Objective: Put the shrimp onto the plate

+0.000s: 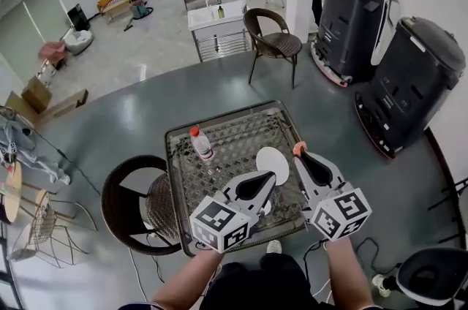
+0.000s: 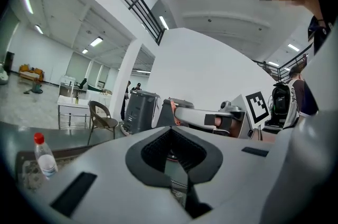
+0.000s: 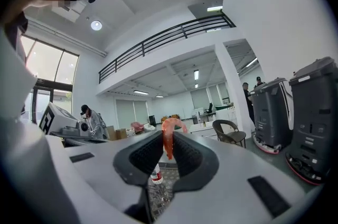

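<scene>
Shrimp (image 3: 167, 142): small, orange-pink, curled at the top. It's pinched upright in the right claw (image 3: 168, 136), tail end down between the pads, curled end sticking out past the tips. It's held off the counter (image 1: 232, 127) and not on the plate (image 1: 271, 161). Plate: plain white, round, lying flat on the mesh counter top. From the head view the shrimp sits just off the plate's right rim.

Metal mesh table (image 1: 241, 131), smooth white plate (image 1: 272, 164), clear plastic bottle (image 1: 202, 145)
</scene>
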Demonstrator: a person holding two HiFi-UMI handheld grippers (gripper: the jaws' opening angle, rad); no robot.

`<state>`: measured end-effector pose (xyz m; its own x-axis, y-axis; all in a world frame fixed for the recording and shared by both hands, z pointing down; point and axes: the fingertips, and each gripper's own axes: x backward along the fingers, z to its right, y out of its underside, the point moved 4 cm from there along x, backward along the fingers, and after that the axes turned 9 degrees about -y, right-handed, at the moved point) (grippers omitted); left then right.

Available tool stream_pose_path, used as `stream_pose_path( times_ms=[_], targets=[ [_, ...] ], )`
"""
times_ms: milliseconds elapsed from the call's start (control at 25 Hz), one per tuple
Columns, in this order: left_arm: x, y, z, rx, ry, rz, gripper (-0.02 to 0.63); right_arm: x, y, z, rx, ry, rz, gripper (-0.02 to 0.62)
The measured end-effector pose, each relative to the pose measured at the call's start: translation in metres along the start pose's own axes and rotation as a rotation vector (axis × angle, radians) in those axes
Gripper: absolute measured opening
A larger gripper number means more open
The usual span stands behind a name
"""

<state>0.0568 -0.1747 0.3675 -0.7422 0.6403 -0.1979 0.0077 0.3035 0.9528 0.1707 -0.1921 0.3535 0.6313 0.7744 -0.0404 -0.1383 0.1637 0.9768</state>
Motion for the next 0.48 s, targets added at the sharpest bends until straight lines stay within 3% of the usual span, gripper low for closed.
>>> stream_pose_path(
  times_ms=[240, 480],
  targets=[
    [-0.021, 0.01, -0.012, -0.001, -0.111, -0.029, 0.008, -0.015, 0.017, 0.033, 0.002, -0.065, -0.063, 0.058],
    [-0.033, 0.039, -0.024, -0.012, -0.16, -0.076, 0.008, -0.026, 0.057, 0.054, 0.003, -0.072, -0.176, 0.058]
  ],
)
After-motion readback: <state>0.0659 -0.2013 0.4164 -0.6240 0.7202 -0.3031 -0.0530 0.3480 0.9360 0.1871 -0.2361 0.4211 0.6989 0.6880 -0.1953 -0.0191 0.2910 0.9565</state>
